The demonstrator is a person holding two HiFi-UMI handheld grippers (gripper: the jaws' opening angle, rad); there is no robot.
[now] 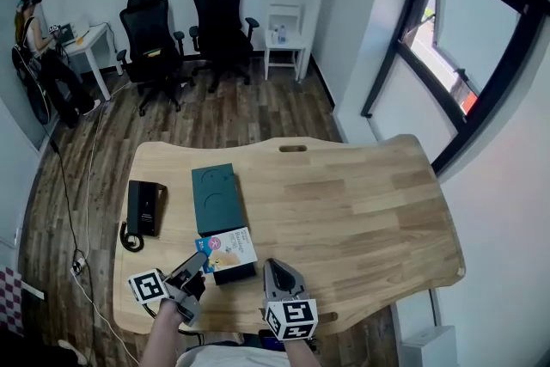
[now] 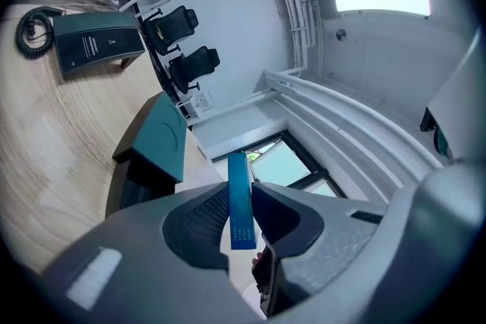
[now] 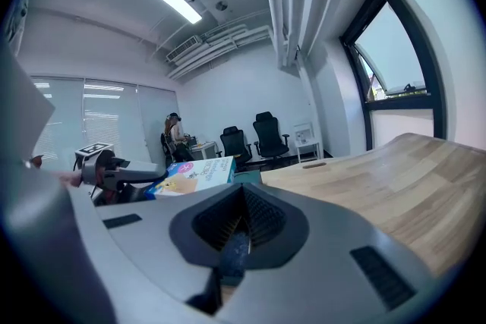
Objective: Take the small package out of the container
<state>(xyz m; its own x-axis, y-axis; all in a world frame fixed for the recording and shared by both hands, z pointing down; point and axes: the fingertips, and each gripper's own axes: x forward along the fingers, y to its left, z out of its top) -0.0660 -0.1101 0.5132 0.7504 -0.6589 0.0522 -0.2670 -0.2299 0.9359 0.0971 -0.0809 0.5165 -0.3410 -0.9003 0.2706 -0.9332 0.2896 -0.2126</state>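
A small flat package (image 1: 229, 247), white and blue with a cartoon print, hangs tilted over the dark open container base (image 1: 236, 273) near the table's front edge. My left gripper (image 1: 197, 265) is shut on the package's left end. In the left gripper view the package (image 2: 241, 201) shows edge-on as a thin blue strip pinched between the pads. The right gripper view shows the package (image 3: 194, 174) to the left, with the left gripper (image 3: 106, 167) beside it. My right gripper (image 1: 277, 274) hovers just right of the base, shut and empty, its jaws (image 3: 241, 228) meeting.
The container's teal lid (image 1: 215, 198) lies flat behind the base, also in the left gripper view (image 2: 156, 136). A black desk phone (image 1: 144, 209) with a coiled cord sits at the table's left. Bare wood (image 1: 361, 211) spreads to the right. Office chairs (image 1: 219, 21) stand beyond the table.
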